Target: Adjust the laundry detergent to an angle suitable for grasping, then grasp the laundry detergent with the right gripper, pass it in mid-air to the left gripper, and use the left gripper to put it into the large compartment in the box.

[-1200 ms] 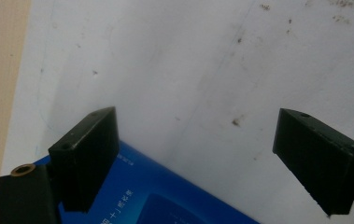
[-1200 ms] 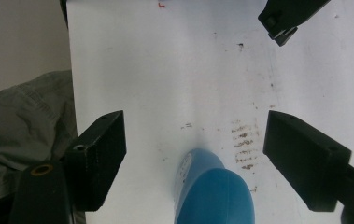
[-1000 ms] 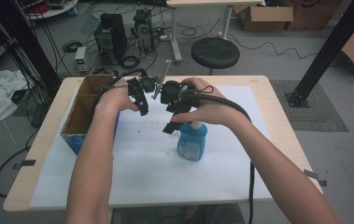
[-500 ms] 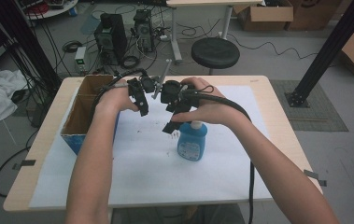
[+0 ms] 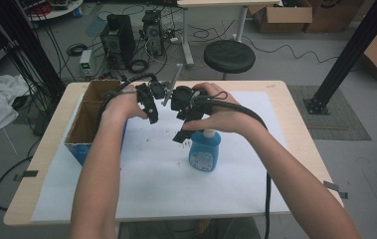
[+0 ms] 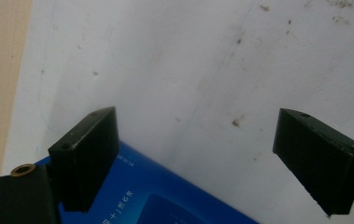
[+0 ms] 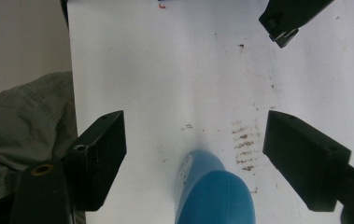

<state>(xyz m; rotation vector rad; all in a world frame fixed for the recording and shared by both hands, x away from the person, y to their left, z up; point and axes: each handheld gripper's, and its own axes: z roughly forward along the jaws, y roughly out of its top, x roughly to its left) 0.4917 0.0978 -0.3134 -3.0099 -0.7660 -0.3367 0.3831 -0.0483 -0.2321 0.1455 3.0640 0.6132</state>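
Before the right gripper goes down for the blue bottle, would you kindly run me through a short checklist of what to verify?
1. Right gripper open: ok, its jaws stand wide apart with nothing pressed between them.
2. Blue bottle upright on the white sheet: ok.
3. Bottle lined up between the right jaws: ok, it sits roughly midway in the right gripper view.
4. Left gripper out of the way: ok, open, empty, over the sheet beside the blue cardboard box.
5. Cable clear of the bottle: cannot tell.
6. Whether the bottle's cap is tight: cannot tell.
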